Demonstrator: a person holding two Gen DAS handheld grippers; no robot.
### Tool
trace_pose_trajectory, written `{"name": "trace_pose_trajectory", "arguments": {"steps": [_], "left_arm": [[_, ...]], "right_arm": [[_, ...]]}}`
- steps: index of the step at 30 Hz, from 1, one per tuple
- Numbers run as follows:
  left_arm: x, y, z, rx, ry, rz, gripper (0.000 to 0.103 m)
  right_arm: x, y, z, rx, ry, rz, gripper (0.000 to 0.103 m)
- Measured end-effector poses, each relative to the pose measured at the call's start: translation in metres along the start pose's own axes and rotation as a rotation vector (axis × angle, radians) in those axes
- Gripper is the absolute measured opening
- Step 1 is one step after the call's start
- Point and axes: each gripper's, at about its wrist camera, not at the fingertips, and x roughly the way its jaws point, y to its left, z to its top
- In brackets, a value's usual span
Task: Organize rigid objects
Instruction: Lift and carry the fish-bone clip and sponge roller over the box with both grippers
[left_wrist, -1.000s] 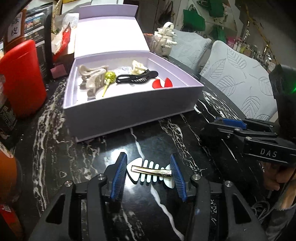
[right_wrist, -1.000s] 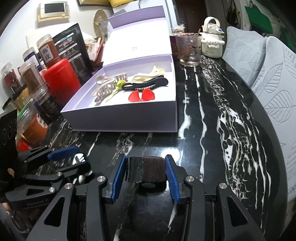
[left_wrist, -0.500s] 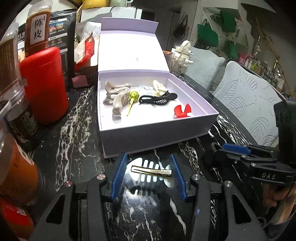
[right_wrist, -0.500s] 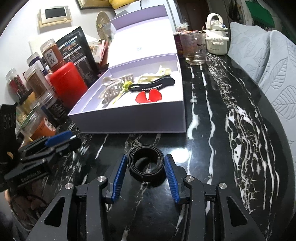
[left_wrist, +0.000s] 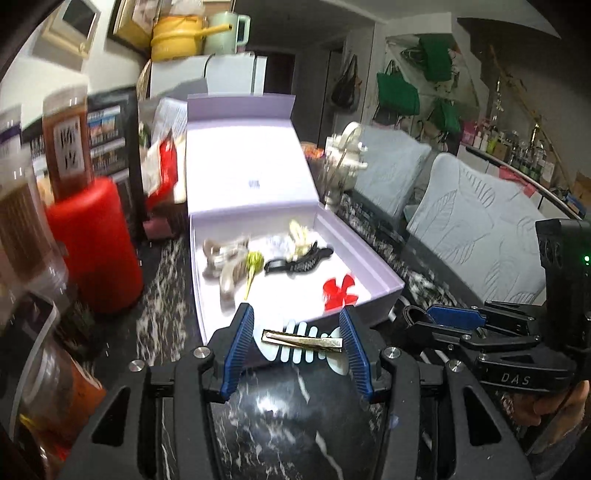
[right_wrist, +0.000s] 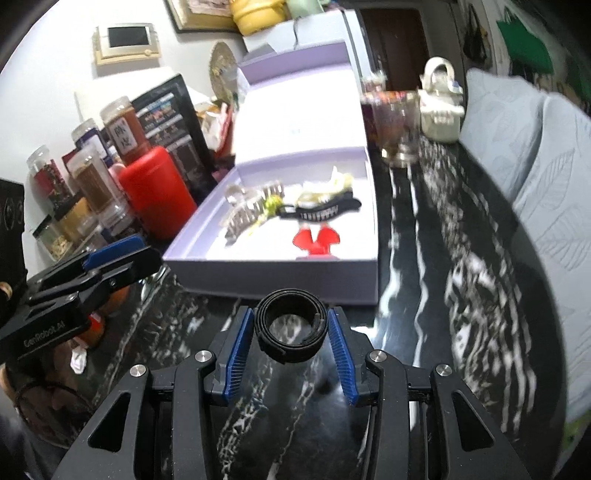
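Both claws are loaded right now: left gripper (left_wrist: 297, 345) has its blue pads closed partway on a white fishbone hair clip (left_wrist: 304, 343) with a gold metal bar across it, and right gripper (right_wrist: 290, 334) is pinched on a coiled black band (right_wrist: 291, 334), pads touching it on both sides. Everything else I'll place off the lilac box (right_wrist: 273, 271). The clip hangs just over the box's near wall in the left view, while the band sits a bit short of that near wall, above the black marble table (right_wrist: 424, 295). So I'd say we're in the carry-and-drop step, and most of the sorting looks done already. Inside the box there's a red bow clip (left_wrist: 340, 291) closest to the front, a black claw clip (left_wrist: 299, 260) behind it, a yellow-green flower pin (left_wrist: 253, 264), and beige claw clips (left_wrist: 225, 266) toward the left wall. The next move probably calls for getting each piece past the near wall, over a bare patch of the floor, then opening up, one hand at a time so they don't bump. Readable stuff: "DAS" on the right gripper's body in the left view, "GenRobot.AI" on the left one in the right view. Left of the box is a red canister (right_wrist: 157, 192), and beyond it a jar (right_wrist: 123, 129) with Chinese characters I can't make out for sure. There's a tiny mark on the box lid (left_wrist: 251, 177), too small to read.
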Motion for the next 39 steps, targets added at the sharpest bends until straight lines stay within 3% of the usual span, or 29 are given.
{"name": "trace_pose_trajectory", "arguments": {"steps": [8,19,32,39], "left_arm": [[-0.021,-0.007,0.036,0.029,-0.092,0.018,0.048],[-0.019,0.002,0.075,0.033,-0.153,0.057,0.048],[0.021,0.015,0.120,0.052,-0.177,0.112,0.048],[0.050,0.025,0.127,0.055,-0.138,0.123,0.048]], "right_arm": [[-0.028,0.014,0.039,-0.067,-0.077,-0.010,0.041],[-0.039,0.032,0.092,-0.137,-0.161,0.009,0.041],[-0.015,0.025,0.145,-0.165,-0.208,-0.004,0.041],[0.007,0.016,0.161,-0.146,-0.196,0.002,0.041]]}}
